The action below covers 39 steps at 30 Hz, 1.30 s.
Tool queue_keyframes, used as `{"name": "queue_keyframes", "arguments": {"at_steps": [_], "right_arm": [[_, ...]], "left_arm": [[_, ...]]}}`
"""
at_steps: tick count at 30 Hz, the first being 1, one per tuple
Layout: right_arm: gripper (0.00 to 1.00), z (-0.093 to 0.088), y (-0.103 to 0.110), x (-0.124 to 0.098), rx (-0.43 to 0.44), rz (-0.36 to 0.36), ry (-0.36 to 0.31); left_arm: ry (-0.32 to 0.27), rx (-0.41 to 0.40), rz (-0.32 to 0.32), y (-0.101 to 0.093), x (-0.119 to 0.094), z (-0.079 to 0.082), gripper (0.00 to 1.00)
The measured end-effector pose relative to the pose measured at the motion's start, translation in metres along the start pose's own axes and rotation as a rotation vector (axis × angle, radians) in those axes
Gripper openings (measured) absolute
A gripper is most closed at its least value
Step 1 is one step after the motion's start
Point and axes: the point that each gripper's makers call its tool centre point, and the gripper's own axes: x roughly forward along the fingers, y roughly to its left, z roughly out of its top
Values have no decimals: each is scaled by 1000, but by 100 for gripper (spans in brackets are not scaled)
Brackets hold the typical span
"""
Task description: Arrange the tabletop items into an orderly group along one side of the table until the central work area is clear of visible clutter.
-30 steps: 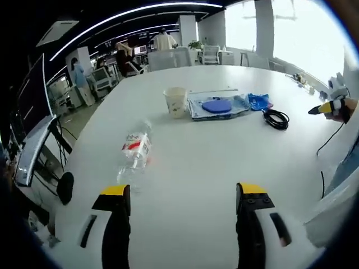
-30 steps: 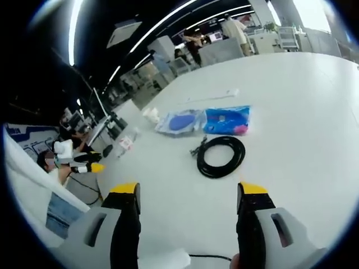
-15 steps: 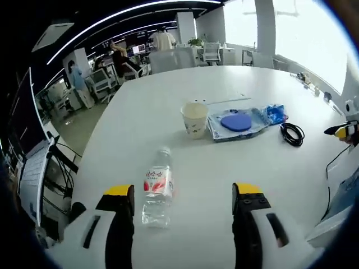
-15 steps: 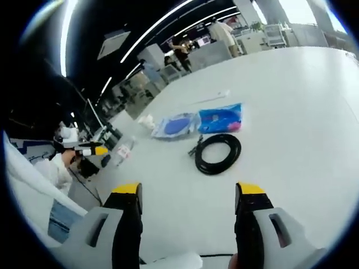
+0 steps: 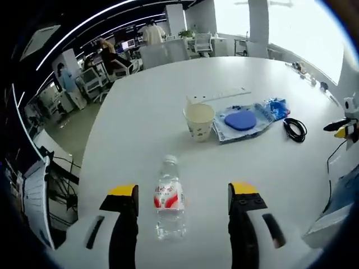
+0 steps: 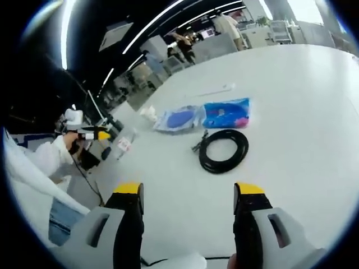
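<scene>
A clear plastic water bottle (image 5: 169, 203) with a red label lies on the white table (image 5: 146, 112), between the tips of my open left gripper (image 5: 183, 191). Beyond it stand a paper cup (image 5: 199, 120), a clear bag with a blue disc (image 5: 240, 121), a blue packet (image 5: 274, 106) and a coiled black cable (image 5: 295, 128). In the right gripper view, my right gripper (image 6: 188, 189) is open above the table, short of the cable (image 6: 224, 149). The blue packet (image 6: 226, 113), disc bag (image 6: 178, 119), cup (image 6: 150, 114) and bottle (image 6: 124, 143) lie behind it. The left gripper (image 6: 92, 134) shows at far left.
A thin white strip (image 5: 219, 94) lies on the table behind the cup. Office chairs (image 5: 162, 54), desks and people fill the background. The right gripper (image 5: 345, 125) reaches in at the right edge of the left gripper view. A white sleeve (image 6: 33, 165) shows at the left of the right gripper view.
The left gripper has swung over so the bottle now lies centred between its jaws, where it earlier lay off to the left. The right gripper view has barely shifted.
</scene>
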Motion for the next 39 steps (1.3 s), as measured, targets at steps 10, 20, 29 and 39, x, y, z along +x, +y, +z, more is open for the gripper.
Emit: {"name": "queue_keyframes", "arguments": {"at_steps": [10, 20, 29, 39], "right_arm": [[59, -1, 4, 12, 16, 2, 33], [58, -6, -2, 12, 41, -24, 54], [57, -11, -7, 16, 57, -34, 82], [55, -9, -9, 26, 64, -38, 106]], "left_arm": [[50, -154, -97, 0, 43, 9, 63], [129, -214, -107, 5, 86, 0, 59], [147, -279, -86, 18, 113, -6, 56], [196, -284, -55, 23, 139, -20, 55]]}}
